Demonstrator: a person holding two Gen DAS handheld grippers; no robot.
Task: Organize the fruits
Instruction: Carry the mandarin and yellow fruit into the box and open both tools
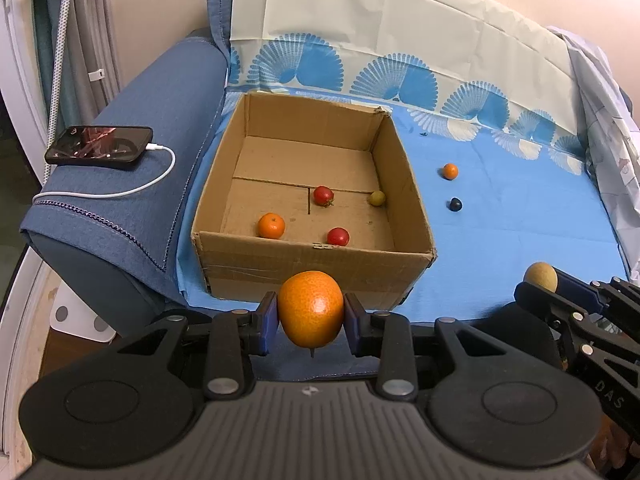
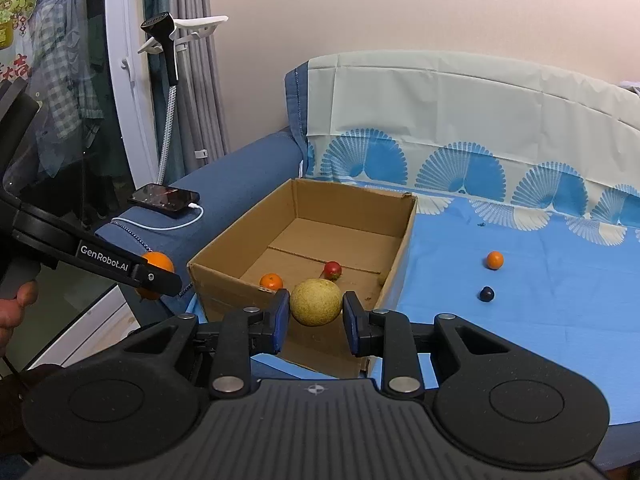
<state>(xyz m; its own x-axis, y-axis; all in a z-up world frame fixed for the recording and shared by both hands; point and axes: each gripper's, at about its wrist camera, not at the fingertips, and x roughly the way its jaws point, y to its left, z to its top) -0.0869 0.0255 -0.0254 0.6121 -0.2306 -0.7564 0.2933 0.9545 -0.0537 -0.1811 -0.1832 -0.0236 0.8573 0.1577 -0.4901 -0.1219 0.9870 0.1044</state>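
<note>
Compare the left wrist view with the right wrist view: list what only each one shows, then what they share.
Only the left wrist view: a second red fruit by the box's near wall, and the whole small yellow-green fruit.

Only the right wrist view: a black garment steamer head, hanging checked clothes, and a hand.

Both: the open brown cardboard box, black phone, held orange and held yellowish round fruit.
</note>
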